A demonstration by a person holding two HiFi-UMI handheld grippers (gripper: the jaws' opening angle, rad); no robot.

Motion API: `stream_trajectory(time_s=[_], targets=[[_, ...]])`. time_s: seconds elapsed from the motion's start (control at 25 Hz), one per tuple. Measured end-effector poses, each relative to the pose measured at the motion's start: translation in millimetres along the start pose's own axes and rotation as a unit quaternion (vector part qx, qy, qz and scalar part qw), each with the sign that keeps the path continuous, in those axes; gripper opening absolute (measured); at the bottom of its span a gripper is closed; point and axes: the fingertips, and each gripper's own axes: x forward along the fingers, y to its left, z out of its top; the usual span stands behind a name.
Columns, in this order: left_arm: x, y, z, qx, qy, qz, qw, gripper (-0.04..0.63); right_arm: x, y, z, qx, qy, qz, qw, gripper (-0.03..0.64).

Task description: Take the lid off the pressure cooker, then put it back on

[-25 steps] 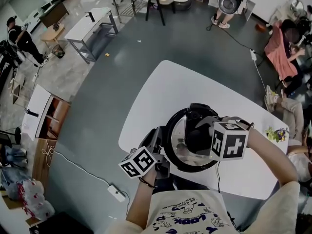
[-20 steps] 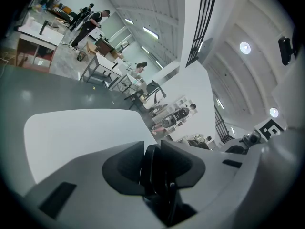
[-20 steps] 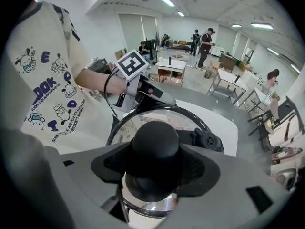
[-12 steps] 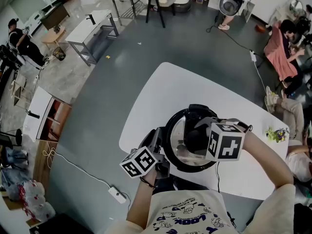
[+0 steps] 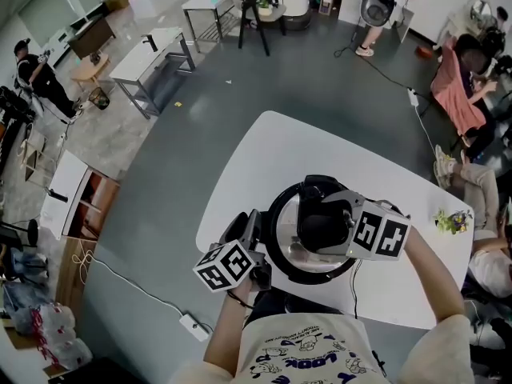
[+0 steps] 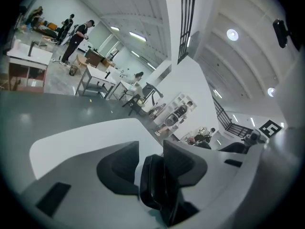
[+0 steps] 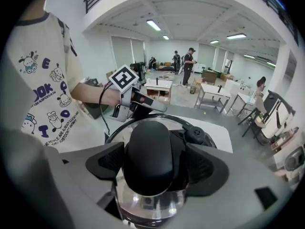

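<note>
Two grippers work one pot here. The pressure cooker (image 5: 273, 232) stands on the white table (image 5: 264, 150), toward the 6 o'clock edge, close in front of the person. Its lid (image 7: 143, 206) lies on the pot and looks level all round its rim, so the task's thing is on the cooker and not in the air.

From about 3 o'clock of the pot the right gripper (image 7: 153, 162) reaches steeply down over the lid's middle. Its jaws stand very wide and are opening, with the big black knob (image 7: 148, 142) between the pads. The pads flank the knob and do not appear to squeeze it. A small black valve cap (image 7: 196, 135) sits at about 2 o'clock of the knob in that view, clear of the jaws.

At 8 o'clock of the pot the left gripper (image 6: 152, 168) points nearly level. Its jaws are partly apart and opening, with the cooker's black side handle (image 6: 157, 190) standing on edge between them. The handle lies closer to one pad than the other.

That split makes sense: one tool on the side handle keeps the pot from sliding or turning, while the other takes the knob, the only raised part of the lid. With both sets of jaws loosening and the lid seated, I judge that neither tool carries any weight at present.
</note>
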Motion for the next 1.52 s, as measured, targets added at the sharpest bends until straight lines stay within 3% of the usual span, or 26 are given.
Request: stream_trajectory(time_s=[0.2,0.32,0.48,0.68,0.88,0.96,1.12,1.4,1.52], targets=[[-6.6,-14.9,25.7,0.053,-0.026,-0.002,0.9983,0.163,-30.2,-6.9,14.1,0.060,-0.105,-0.034,0.992,0.417],[-8.0,-30.6,45.1,0.083,-0.050,-0.010,0.9952,0.163,-59.3,-25.0,22.7,0.098,-0.188,-0.094,0.973,0.406],[-11.2,-58.1,64.5,0.140,-0.079,-0.021,0.9869,0.163,-98.6,-48.3,23.3,0.145,-0.278,-0.192,0.930,0.337],[-22.6,-99.4,85.2,0.217,-0.118,-0.034,0.9685,0.158,-133.5,-54.4,19.3,0.170,-0.326,-0.298,0.881,0.230],[-34.4,-140.7,98.5,0.267,-0.154,-0.052,0.9499,0.113,-173.7,-54.4,20.1,0.186,-0.373,-0.405,0.814,0.122],[-39.0,-152.6,101.7,0.284,-0.167,-0.054,0.9426,0.090,-186.2,-53.9,18.3,0.194,-0.385,-0.436,0.790,0.097],[-48.2,-169.6,104.4,0.311,-0.192,-0.051,0.9295,0.051,-201.4,-51.7,10.1,0.218,-0.401,-0.474,0.753,0.073],[-59.0,-183.6,100.7,0.322,-0.208,-0.054,0.9221,0.014,-207.9,-45.9,-0.1,0.253,-0.409,-0.498,0.722,0.022],[-64.0,-182.9,99.1,0.326,-0.208,-0.050,0.9207,0.014,-206.3,-42.7,0.0,0.252,-0.407,-0.508,0.716,0.012]])
